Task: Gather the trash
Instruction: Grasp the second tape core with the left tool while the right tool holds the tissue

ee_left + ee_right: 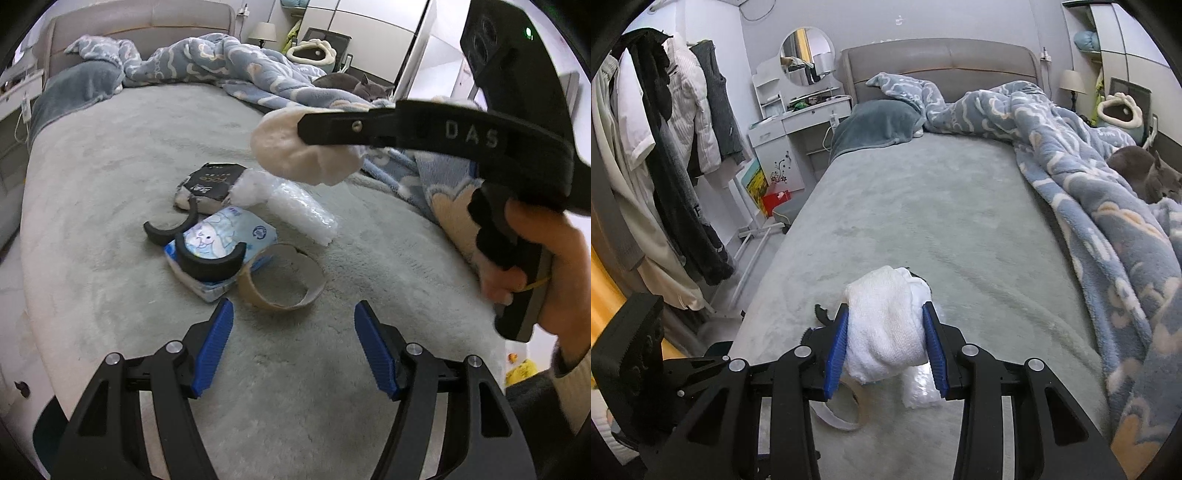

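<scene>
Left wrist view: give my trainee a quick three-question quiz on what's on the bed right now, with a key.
1. True or false: the right claw is empty.
2. Which lies nearest the left claw? A) cardboard ring B) black packet C) cat
3. What lies under the two black curved pieces?

Key: 1. False, it is shut on a white wad. 2. A. 3. The blue tissue pack.

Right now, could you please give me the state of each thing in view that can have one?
left gripper: open, empty, above the bed.
right gripper: shut on white cloth wad, lifted.
cardboard tape ring: lying on bed.
tissue pack: lying flat.
bubble wrap: lying loose.
blanket: rumpled.
cat: lying down.
</scene>
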The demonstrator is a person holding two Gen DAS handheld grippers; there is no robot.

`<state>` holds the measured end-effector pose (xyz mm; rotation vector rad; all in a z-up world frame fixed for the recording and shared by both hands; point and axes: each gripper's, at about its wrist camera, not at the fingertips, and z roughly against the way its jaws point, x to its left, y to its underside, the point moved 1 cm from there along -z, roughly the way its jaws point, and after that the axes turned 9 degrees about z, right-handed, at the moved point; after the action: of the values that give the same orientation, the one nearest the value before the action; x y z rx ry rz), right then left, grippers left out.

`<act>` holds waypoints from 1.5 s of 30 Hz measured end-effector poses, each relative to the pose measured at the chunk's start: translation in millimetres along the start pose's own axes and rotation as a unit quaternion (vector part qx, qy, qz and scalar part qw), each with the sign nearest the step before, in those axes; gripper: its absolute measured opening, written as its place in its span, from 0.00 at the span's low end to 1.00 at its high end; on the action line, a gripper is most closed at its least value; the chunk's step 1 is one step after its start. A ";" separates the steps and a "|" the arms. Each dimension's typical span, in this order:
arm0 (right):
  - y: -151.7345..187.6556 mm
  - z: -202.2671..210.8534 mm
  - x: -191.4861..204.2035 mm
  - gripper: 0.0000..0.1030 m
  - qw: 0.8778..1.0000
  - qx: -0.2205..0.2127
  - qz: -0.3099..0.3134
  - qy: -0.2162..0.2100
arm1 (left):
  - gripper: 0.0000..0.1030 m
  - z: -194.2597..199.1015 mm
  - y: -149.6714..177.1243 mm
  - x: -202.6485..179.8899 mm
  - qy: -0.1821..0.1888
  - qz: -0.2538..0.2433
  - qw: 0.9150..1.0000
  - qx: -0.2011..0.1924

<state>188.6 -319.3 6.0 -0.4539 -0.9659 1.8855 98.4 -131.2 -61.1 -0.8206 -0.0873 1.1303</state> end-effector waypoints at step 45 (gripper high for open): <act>-19.5 4.1 21.5 0.38 1.000 -0.010 -0.018 -0.015 | 0.57 25.4 0.0 28.9 -0.054 0.042 0.997 -0.036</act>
<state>186.5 -297.6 25.5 -0.4194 -1.0073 1.8568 100.0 -93.8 -52.6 -0.8329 -0.1863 1.2577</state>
